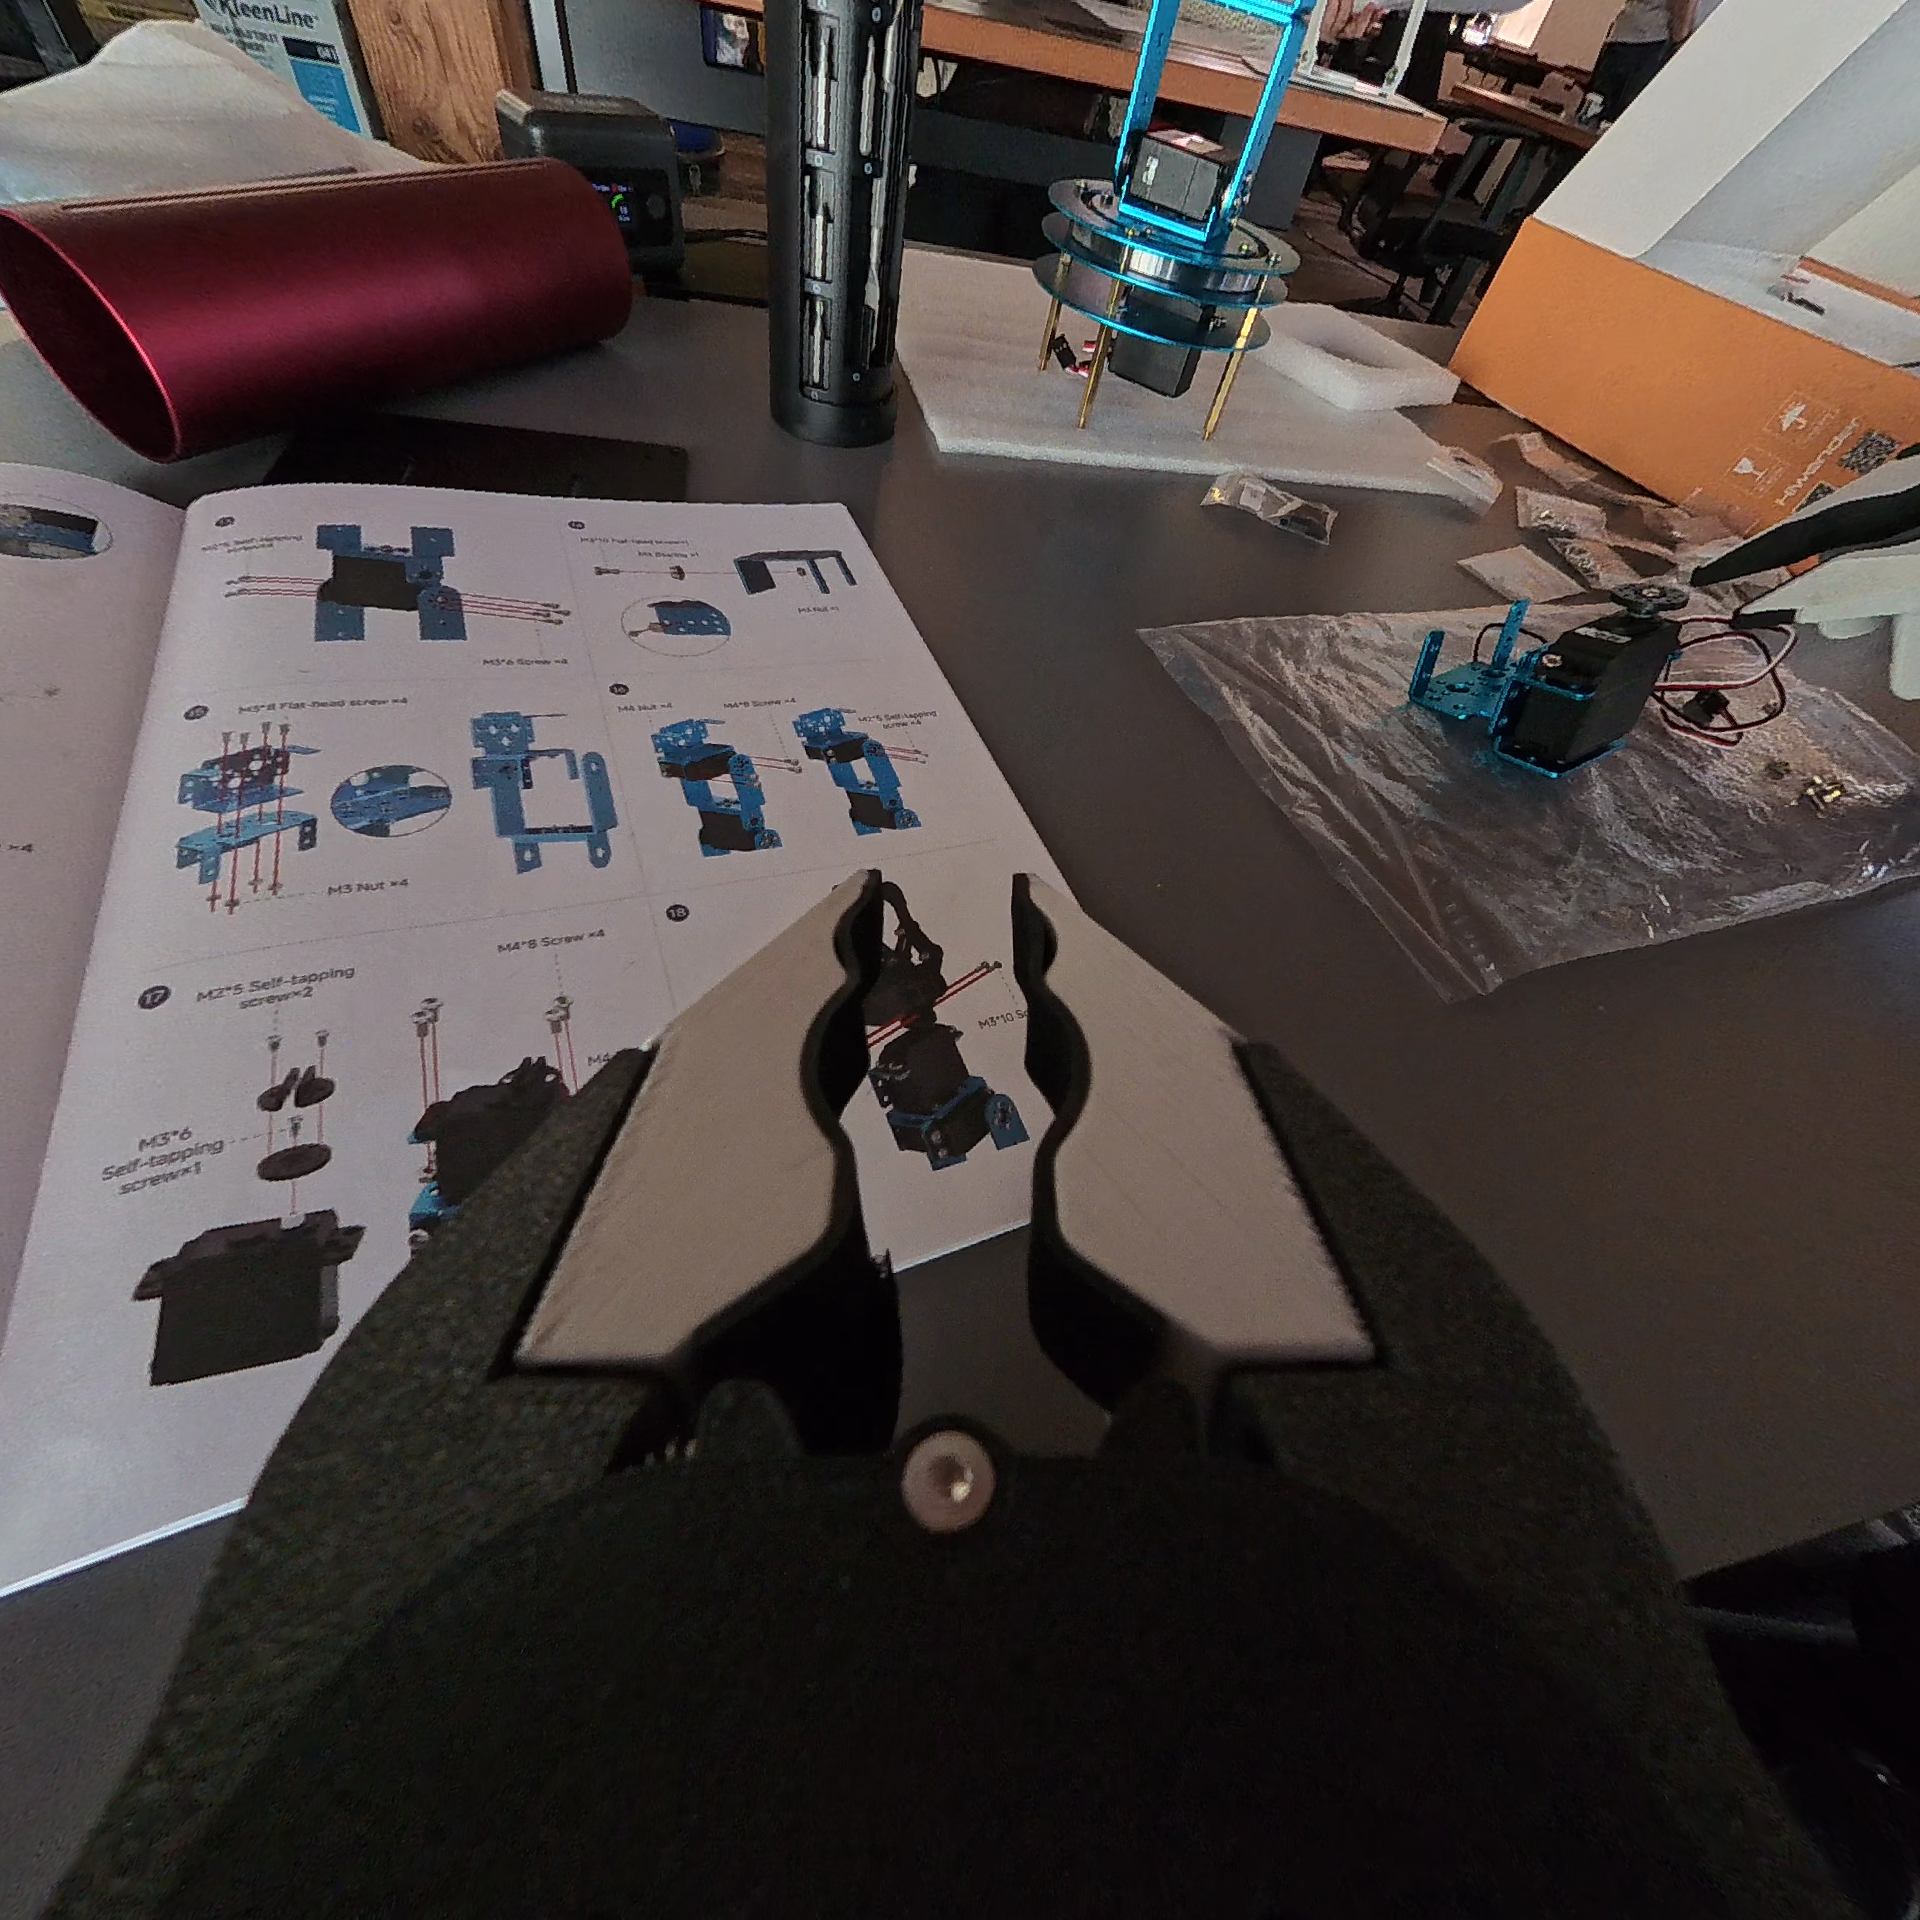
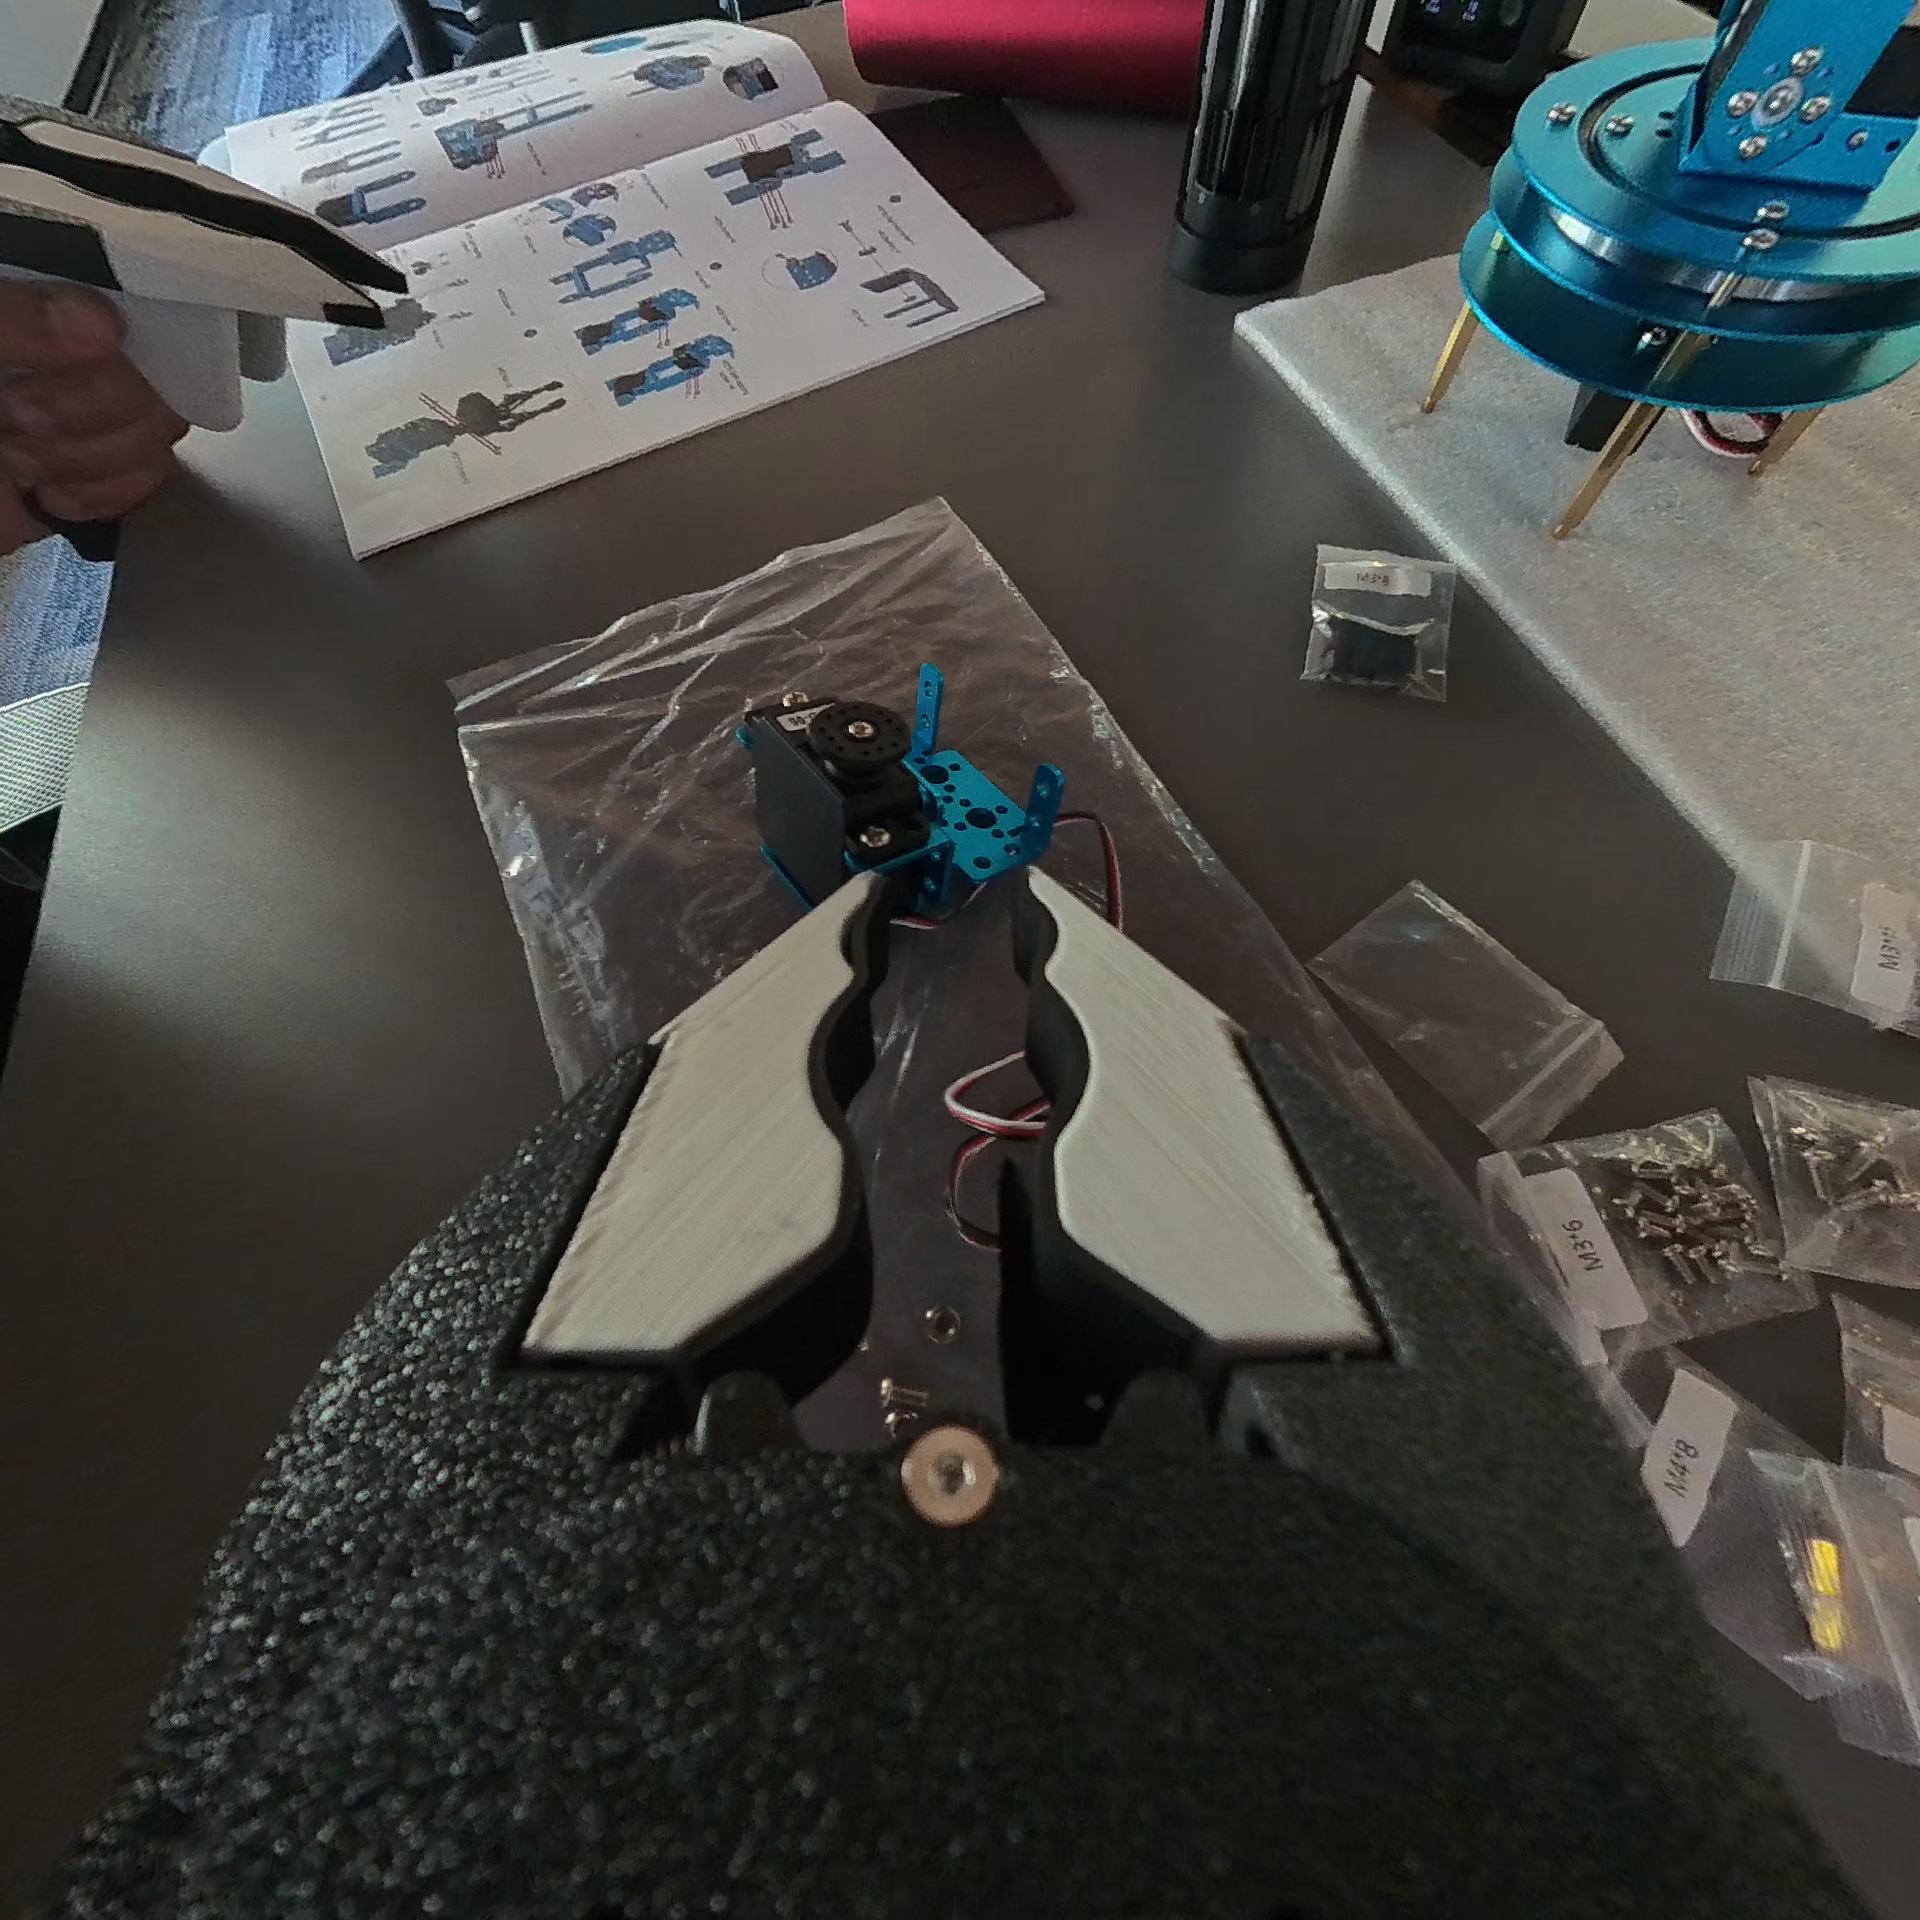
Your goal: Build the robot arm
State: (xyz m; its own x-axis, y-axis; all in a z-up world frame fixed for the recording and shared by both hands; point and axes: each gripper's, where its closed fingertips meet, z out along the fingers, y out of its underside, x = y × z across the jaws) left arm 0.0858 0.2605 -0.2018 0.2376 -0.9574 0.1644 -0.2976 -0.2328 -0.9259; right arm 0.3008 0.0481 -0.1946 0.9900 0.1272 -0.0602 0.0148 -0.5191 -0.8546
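My left gripper [image 1: 943,883] is open and empty. It hovers over the lower right corner of an open assembly manual [image 1: 468,779] lying on the dark table. My right gripper [image 2: 951,883] is open and empty, its tips just short of a black servo [image 2: 821,790] mounted in a blue metal bracket [image 2: 971,816]. The servo stands on a clear plastic bag [image 2: 623,748], with its red, white and black wires running under the right gripper. In the left wrist view the servo [image 1: 1579,696] is at the right, with the right gripper [image 1: 1745,592] next to it.
A blue round turntable assembly [image 2: 1662,270] on brass legs stands on white foam [image 2: 1558,540]. Several small bags of screws [image 2: 1662,1226] lie at the right. A black cylinder [image 1: 831,208], a red tube [image 1: 312,301] and an orange box [image 1: 1662,374] stand at the back. My hands' fingertips stand some 30 cm from each other. To reach the servo [image 1: 1579,696] in a straight line is about 6 cm for my right fingers, about 25 cm for my left.
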